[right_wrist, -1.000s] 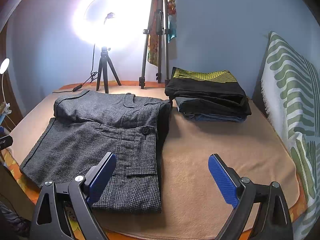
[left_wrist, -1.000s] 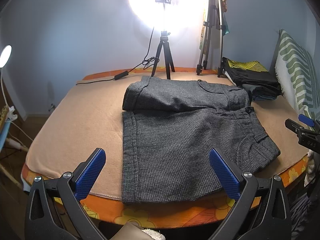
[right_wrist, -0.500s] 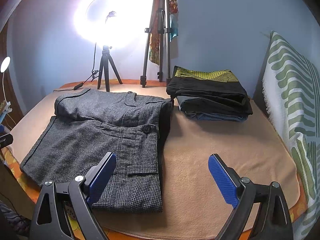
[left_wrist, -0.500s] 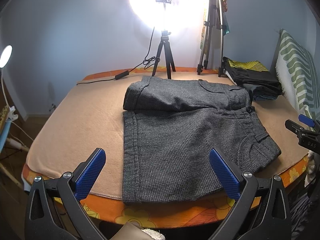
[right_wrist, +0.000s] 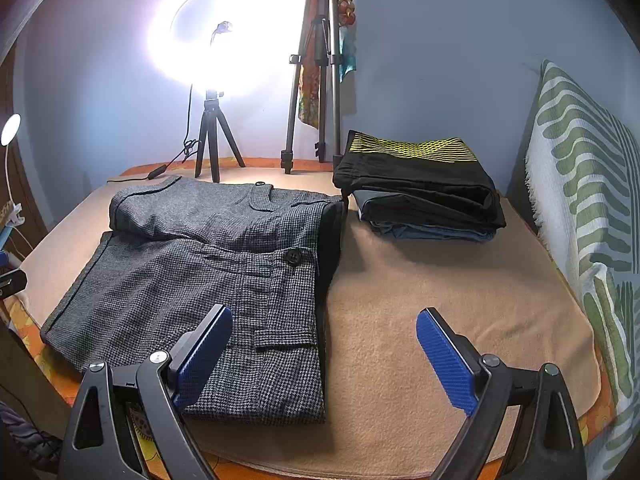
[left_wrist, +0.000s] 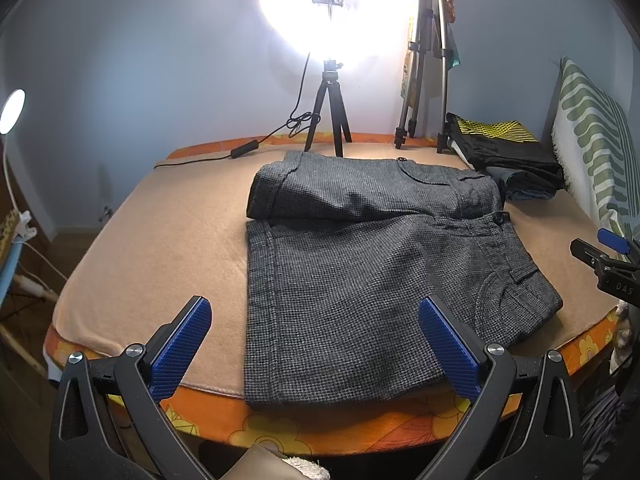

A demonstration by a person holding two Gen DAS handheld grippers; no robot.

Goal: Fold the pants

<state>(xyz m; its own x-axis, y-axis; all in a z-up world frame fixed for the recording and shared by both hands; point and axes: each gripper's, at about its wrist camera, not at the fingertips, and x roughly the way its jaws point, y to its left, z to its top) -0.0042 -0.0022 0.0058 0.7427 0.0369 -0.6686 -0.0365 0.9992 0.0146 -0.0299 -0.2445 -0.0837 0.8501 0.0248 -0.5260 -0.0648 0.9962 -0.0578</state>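
Observation:
Grey houndstooth pants (left_wrist: 360,264) lie flat on the tan blanket (left_wrist: 160,248), with the far leg rolled over along the back. Their near hem hangs over the table's front edge. In the right wrist view the pants (right_wrist: 208,276) show the waistband and a black button toward the right. My left gripper (left_wrist: 314,342) hovers open just in front of the near hem, nothing between its blue pads. My right gripper (right_wrist: 324,354) is open above the waistband's near corner, also empty; its tip (left_wrist: 608,264) shows at the right edge of the left wrist view.
A stack of folded dark clothes (right_wrist: 416,188) sits at the back right. A ring light on a small tripod (left_wrist: 330,120) and a taller tripod (left_wrist: 424,80) stand at the back with a cable. A green-striped cushion (right_wrist: 580,220) lines the right side.
Both views have drifted very slightly; the pants sit a touch lower in frame. Both grippers stay open and the pants have not moved.

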